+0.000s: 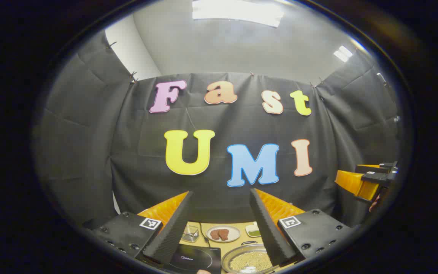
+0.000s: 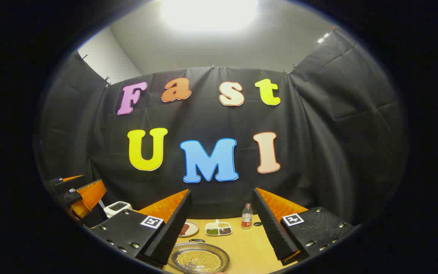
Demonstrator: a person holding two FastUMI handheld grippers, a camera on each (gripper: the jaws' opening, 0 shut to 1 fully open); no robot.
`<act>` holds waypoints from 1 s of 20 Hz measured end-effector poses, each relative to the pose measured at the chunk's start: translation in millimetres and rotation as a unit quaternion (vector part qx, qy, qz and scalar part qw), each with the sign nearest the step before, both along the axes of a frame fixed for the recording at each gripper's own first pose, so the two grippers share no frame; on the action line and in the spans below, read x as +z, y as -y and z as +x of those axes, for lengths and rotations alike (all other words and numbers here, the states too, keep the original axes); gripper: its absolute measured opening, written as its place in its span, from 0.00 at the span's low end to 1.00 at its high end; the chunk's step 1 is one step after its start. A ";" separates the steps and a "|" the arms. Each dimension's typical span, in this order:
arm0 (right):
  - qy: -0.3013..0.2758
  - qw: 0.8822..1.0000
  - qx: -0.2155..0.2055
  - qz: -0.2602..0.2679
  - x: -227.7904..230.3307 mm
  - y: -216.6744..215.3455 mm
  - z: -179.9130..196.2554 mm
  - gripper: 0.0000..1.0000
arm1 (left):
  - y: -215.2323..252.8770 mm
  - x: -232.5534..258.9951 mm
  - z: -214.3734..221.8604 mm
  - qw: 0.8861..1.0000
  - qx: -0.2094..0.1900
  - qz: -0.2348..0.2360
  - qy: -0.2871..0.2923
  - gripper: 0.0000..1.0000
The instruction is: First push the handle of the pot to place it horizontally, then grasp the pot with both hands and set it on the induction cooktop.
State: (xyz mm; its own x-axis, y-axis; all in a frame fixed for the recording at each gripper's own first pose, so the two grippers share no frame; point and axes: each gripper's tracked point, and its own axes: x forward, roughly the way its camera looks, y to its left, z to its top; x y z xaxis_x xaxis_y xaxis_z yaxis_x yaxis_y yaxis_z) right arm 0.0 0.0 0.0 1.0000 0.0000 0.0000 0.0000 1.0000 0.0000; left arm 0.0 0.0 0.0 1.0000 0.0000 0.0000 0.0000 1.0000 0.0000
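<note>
In the left gripper view, a glass (image 1: 191,233) is seen toward the far left of the table (image 1: 238,245), and the cooktop (image 1: 194,259) lies at the near left edge. A cable (image 1: 203,235) runs from the cooktop toward the back. A plate (image 1: 223,233) with brown pieces is placed behind, and a small dish (image 1: 253,230) is seen to its right. The pot (image 1: 247,260), filled with yellow grains, is set on the table just right of the cooktop, at the near edge, and is not touched. The left gripper (image 1: 222,224) is held above the table with its jaws wide apart and nothing between them. The right gripper (image 1: 371,179) is seen far right, raised.

In the right gripper view, the left gripper (image 2: 72,192) is seen at the far left, with a white device (image 2: 117,208) beside it. The pot (image 2: 199,259) lies at the near edge, its small handle (image 2: 196,241) at the far rim. Behind it a plate (image 2: 189,229), a divided dish (image 2: 218,228) and a bottle (image 2: 246,217) are set in a row. The right gripper (image 2: 222,222) is held wide, with nothing gripped.
</note>
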 end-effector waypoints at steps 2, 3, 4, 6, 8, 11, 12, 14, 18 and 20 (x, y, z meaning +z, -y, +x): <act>-0.002 1.000 0.000 0.002 -0.6 1.8 -0.2 0.98 | 1.4 -1.5 -1.8 1.000 -0.001 0.001 -0.002 0.99; -0.003 1.000 0.000 0.004 -1.2 1.2 -0.7 0.98 | 1.7 -2.4 -1.5 1.000 -0.003 0.004 -0.004 0.99; -0.004 1.000 0.001 0.004 -2.1 1.5 -0.5 0.98 | 2.3 -2.6 -0.7 1.000 -0.006 0.006 -0.004 0.94; -0.010 1.000 0.002 0.002 -6.7 -0.6 1.3 0.98 | 2.5 -0.8 0.2 1.000 -0.008 0.007 -0.003 0.94; -0.022 1.000 0.006 0.007 -12.9 -3.0 1.7 0.98 | 0.8 -1.5 -2.4 1.000 -0.007 0.007 -0.003 0.94; -0.032 0.999 0.005 0.018 -17.1 -2.9 2.2 0.98 | 1.5 -6.0 -0.8 1.000 -0.010 0.005 -0.009 0.94; -0.032 0.999 0.002 0.020 -17.2 -2.0 3.4 0.98 | 1.8 -5.8 -1.3 1.000 -0.012 0.005 -0.010 0.94; -0.032 0.999 -0.001 0.023 -16.9 -0.9 4.8 0.98 | 2.4 -6.1 1.5 1.000 -0.015 0.006 -0.011 0.94; -0.038 0.999 -0.005 0.024 -22.1 1.1 5.1 0.98 | 2.4 -8.7 3.2 1.000 -0.015 0.006 -0.012 0.94; -0.048 0.999 -0.003 0.023 -28.5 0.2 5.0 0.98 | 4.1 -13.9 3.2 1.000 -0.016 0.000 -0.017 0.94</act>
